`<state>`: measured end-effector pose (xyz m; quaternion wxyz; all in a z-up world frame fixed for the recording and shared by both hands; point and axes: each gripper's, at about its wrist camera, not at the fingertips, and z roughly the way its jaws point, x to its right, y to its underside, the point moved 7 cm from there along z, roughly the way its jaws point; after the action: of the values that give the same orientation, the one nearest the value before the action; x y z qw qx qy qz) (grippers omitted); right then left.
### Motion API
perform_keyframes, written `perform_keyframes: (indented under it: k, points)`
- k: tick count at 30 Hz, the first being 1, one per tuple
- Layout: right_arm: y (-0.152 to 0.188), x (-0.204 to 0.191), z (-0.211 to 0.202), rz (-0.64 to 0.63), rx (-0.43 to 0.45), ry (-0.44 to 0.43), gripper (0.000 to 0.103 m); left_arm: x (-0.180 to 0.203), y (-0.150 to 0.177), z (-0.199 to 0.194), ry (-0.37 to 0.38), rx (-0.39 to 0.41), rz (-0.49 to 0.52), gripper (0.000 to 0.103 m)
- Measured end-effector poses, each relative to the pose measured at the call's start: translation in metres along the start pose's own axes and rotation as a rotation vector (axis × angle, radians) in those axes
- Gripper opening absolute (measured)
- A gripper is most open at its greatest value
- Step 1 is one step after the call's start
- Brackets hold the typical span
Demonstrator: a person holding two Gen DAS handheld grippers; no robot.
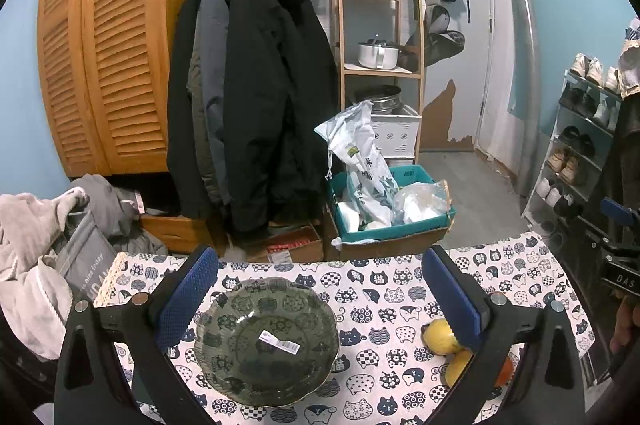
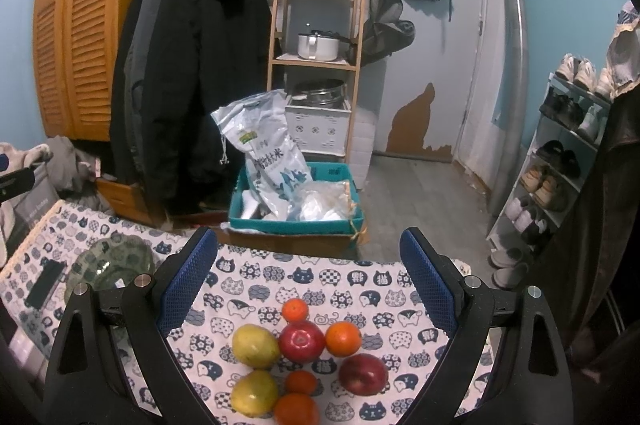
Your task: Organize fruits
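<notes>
A table with a cat-print cloth (image 2: 360,281) is standing in a room with blue walls, a slatted wooden wardrobe (image 1: 104,65), dark coats (image 1: 256,93) hanging on a rail, and a shoe rack (image 2: 556,161) at the right. The left gripper (image 1: 320,293) is hovering with its jaws wide apart over the empty glass bowl (image 1: 266,341), touching nothing. The right gripper (image 2: 308,277) is also gaping wide and holding nothing, above the fruits, which are lying clustered on the cloth: two yellow ones (image 2: 256,345), two red apples (image 2: 302,341) and four oranges (image 2: 343,339).
</notes>
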<state>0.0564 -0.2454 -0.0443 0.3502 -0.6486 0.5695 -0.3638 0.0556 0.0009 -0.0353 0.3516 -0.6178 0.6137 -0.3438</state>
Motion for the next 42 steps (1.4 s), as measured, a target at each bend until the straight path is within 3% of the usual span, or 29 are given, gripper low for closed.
perform_keyframes:
  k: [42]
  points:
    - [-0.006,0.007,0.001,0.005,-0.006,0.025,0.091,-0.006,0.001,0.005,-0.002,-0.023,-0.020,0.103]
